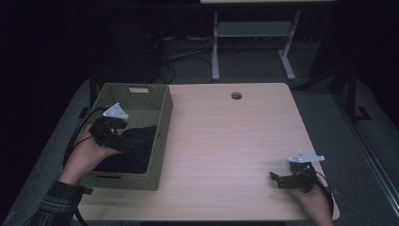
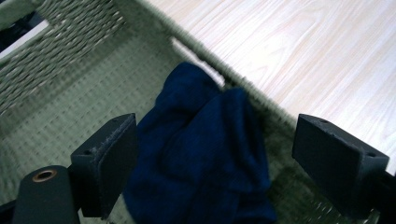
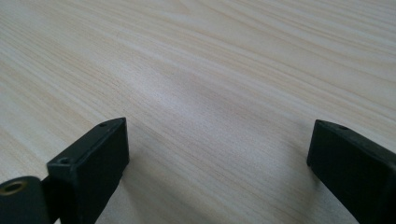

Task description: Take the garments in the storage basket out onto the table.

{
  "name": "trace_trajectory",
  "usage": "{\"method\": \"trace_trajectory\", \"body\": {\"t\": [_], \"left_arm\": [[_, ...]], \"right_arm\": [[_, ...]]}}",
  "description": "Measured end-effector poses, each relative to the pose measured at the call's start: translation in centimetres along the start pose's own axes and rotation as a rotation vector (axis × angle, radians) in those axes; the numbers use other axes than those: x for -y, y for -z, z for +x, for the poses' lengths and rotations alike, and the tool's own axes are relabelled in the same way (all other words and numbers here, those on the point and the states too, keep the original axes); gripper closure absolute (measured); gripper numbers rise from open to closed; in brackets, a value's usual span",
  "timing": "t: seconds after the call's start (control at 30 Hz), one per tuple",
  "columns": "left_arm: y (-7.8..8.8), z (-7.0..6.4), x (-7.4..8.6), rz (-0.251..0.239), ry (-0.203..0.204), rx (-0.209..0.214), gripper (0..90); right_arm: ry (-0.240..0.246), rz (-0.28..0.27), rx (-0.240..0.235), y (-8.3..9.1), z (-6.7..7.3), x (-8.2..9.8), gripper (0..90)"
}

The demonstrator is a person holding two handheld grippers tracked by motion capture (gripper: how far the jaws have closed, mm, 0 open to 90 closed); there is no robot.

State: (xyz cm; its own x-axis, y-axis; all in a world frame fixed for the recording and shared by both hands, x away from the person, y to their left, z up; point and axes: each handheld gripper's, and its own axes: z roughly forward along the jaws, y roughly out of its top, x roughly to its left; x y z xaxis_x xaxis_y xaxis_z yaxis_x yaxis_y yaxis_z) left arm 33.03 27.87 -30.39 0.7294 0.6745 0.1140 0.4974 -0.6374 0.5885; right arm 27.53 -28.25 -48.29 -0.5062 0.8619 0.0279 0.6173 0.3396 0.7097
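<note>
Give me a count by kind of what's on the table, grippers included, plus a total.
Woven green basket: 1
Dark blue cloth in the basket: 1
Grippers, left gripper and right gripper, both open: 2
Total: 4

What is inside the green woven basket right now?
A crumpled dark blue cloth lies on the floor of the basket, near the wall facing the table. The left tongs hover open over it. Whatever is under the cloth is hidden.
</note>
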Motion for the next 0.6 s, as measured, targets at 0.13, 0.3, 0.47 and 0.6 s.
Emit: {"method": "trace_trajectory", "body": {"t": [0.13,0.3,0.47,0.6], "left_arm": [[0.1,0.5,0.7,0.014,0.015,-0.008,14.1],[0.3,1.0,1.6,0.03,0.033,-0.016,14.1],[0.2,1.4,2.6,0.047,0.044,-0.016,13.8],[-0.1,1.5,3.3,0.064,0.053,-0.009,13.4]], "right_arm": [[0.0,0.0,0.001,0.0,0.0,0.0,5.3],[-0.002,0.0,0.002,0.0,0.0,0.0,5.3],[0.0,0.001,0.002,0.0,0.0,0.0,5.3],[0.0,0.0,0.002,0.0,0.0,0.0,5.2]]}}
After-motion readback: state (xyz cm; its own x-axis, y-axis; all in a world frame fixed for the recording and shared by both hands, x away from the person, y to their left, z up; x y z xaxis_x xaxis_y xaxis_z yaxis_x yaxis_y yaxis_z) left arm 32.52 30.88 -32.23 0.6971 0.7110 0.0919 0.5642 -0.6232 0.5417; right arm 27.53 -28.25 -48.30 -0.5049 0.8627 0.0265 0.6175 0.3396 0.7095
